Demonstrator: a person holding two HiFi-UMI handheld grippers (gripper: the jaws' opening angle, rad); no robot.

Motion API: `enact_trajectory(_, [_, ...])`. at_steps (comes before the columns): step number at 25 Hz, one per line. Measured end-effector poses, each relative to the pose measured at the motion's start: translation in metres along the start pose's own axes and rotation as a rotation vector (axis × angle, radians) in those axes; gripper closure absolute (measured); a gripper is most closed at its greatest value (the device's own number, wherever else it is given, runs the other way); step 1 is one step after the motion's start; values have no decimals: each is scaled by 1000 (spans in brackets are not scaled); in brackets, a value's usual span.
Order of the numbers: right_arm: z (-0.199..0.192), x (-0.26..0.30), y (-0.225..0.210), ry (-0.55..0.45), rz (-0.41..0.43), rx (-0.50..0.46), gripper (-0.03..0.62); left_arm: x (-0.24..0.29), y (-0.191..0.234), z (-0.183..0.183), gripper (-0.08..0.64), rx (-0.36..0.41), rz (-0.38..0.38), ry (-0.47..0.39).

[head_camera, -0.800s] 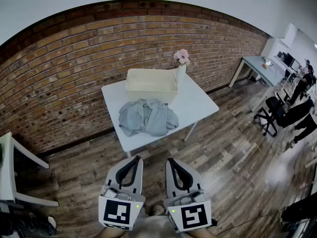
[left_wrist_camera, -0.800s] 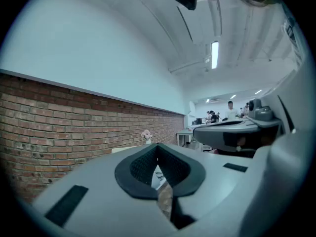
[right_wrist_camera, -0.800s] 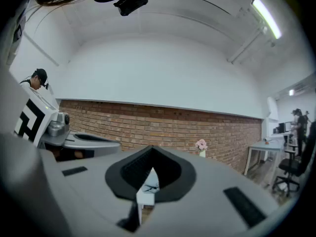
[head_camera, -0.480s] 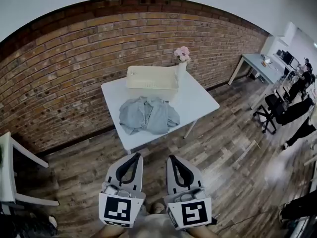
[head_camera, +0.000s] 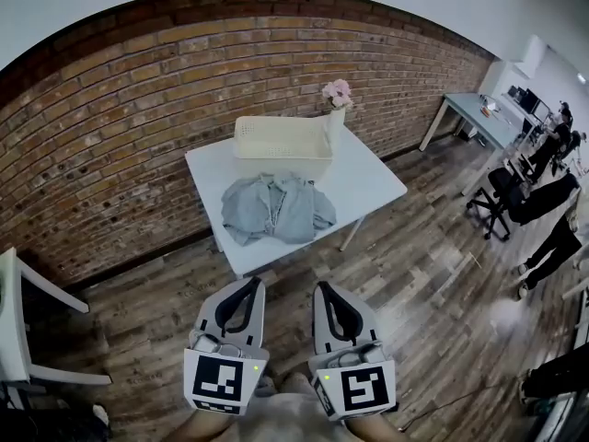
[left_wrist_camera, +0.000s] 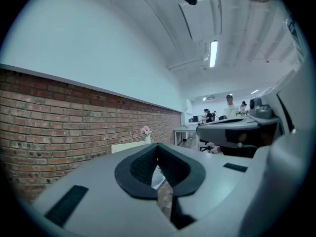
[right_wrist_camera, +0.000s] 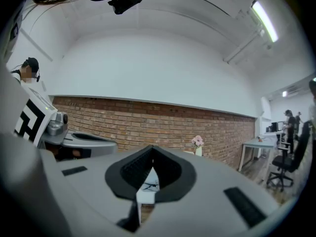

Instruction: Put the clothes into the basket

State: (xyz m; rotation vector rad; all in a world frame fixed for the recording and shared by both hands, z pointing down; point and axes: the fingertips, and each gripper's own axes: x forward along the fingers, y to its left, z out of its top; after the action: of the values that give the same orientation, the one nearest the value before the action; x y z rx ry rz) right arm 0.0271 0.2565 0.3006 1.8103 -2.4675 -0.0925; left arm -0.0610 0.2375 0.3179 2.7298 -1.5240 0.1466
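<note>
Clothes (head_camera: 276,208): crumpled grey-blue heap, looks like a shirt or two, collar and folds visible, spread on the near half of the white worktop (head_camera: 368,187). Cream slotted basket (head_camera: 281,138) sits just behind the heap, about touching it. A vase of pink flowers (head_camera: 336,109) stands at the basket's right end.

Versus the earlier frames, heap and basket haven't moved; my grippers keep the same pose, and only the view drifted slightly.

Left gripper (head_camera: 253,284) and right gripper (head_camera: 322,289): fingers pressed together on both, nothing between them. Clothes lie well ahead of my fingertips, across a strip of wood floor (head_camera: 414,274), roughly centred between the two pairs of fingers. Basket is farther still.
</note>
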Motion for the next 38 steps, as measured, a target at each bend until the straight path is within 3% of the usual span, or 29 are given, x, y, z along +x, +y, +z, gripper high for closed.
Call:
enact_trajectory(19, [-8, 17, -4, 20, -27, -14, 586, 11, 22, -9, 551, -2, -10, 8])
enact_trajectory(38, [-20, 159, -64, 44, 12, -24, 586, 147, 84, -11, 551, -14, 21, 38])
